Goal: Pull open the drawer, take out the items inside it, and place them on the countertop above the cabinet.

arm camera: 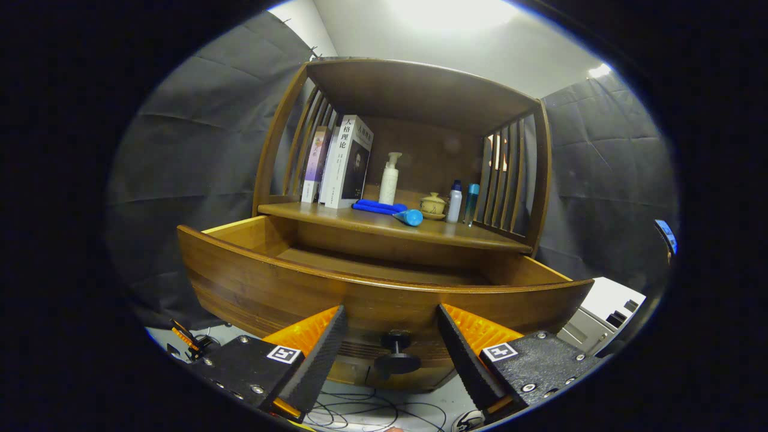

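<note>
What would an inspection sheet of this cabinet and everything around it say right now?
Surface: wooden countertop above the drawer, already carrying things.
Job's things: drawer pulled open; what shows of its inside looks bare. Blue item lies on the countertop.
Clutter: books, pump bottle, lidded cup, two small bottles.
Grippers: gripper open, fingers either side of the drawer knob, not pressing it.
Cables: loose wires on the floor below.
Surroundings: black cloth walls, white equipment beside the cabinet.

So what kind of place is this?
Probably a staged recording booth, not a real home: black cloth walls surround a wooden cabinet with books and bottles. Its drawer is pulled open, and the open gripper flanks the knob.
</note>
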`<state>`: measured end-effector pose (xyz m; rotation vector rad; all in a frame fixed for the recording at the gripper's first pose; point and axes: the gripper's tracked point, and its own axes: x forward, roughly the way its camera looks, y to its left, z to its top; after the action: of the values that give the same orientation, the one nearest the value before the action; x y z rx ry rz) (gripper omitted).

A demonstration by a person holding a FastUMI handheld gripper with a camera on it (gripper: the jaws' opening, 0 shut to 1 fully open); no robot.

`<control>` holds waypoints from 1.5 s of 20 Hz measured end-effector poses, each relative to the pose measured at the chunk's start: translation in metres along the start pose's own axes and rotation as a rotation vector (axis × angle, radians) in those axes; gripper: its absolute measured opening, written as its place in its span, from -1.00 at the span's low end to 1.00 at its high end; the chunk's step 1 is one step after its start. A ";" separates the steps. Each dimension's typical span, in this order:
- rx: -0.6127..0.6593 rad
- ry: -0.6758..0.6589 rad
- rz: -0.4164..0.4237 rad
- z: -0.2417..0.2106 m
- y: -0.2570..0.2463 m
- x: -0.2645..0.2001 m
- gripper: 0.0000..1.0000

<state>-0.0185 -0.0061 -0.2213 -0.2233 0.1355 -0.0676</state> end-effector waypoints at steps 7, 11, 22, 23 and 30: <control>-0.111 -0.056 -0.016 0.026 0.002 0.070 0.90; -0.127 -0.058 -0.018 0.028 0.003 0.099 0.90; -0.068 -0.030 -0.027 0.019 0.003 0.142 0.94; -0.068 -0.043 -0.029 0.021 0.005 0.144 0.93; -0.070 -0.068 0.050 0.094 -0.007 0.118 0.88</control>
<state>0.1109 -0.0021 -0.1436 -0.2912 0.0760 -0.0056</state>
